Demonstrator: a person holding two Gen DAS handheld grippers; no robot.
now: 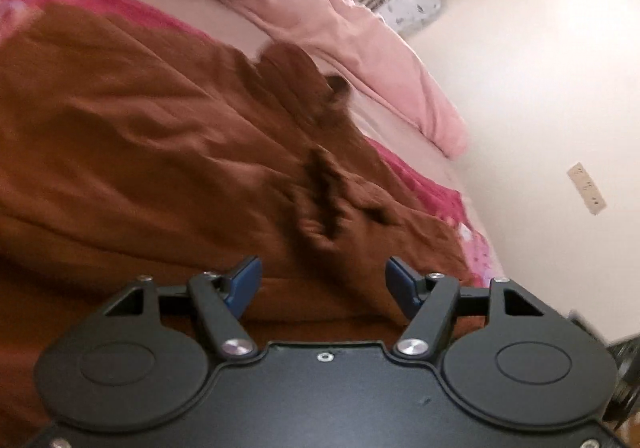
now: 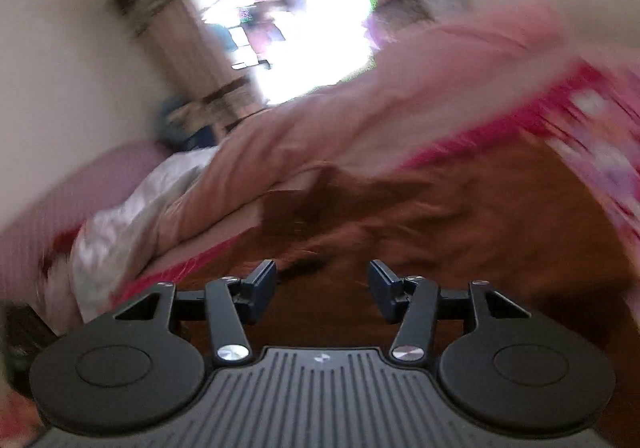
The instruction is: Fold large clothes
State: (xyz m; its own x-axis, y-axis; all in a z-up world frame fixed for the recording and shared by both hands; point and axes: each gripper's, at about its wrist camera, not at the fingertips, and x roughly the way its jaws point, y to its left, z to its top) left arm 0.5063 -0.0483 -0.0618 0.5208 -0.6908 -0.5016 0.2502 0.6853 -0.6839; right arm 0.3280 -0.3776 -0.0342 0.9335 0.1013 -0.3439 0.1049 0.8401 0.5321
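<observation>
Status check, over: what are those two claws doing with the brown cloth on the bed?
Left gripper open, empty. Right gripper open, empty. Brown garment spread on bed, rumpled, unfolded. Pink quilt bunched beyond it.

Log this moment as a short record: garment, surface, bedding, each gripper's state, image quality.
garment: brown garment, spread out and wrinkled, bunched folds near its middle
surface: bed with magenta patterned sheet
bedding: pink duvet heaped beyond the garment
left gripper: open, empty, above the garment
right gripper: open, empty, above the garment
image quality: right wrist view heavily blurred
</observation>
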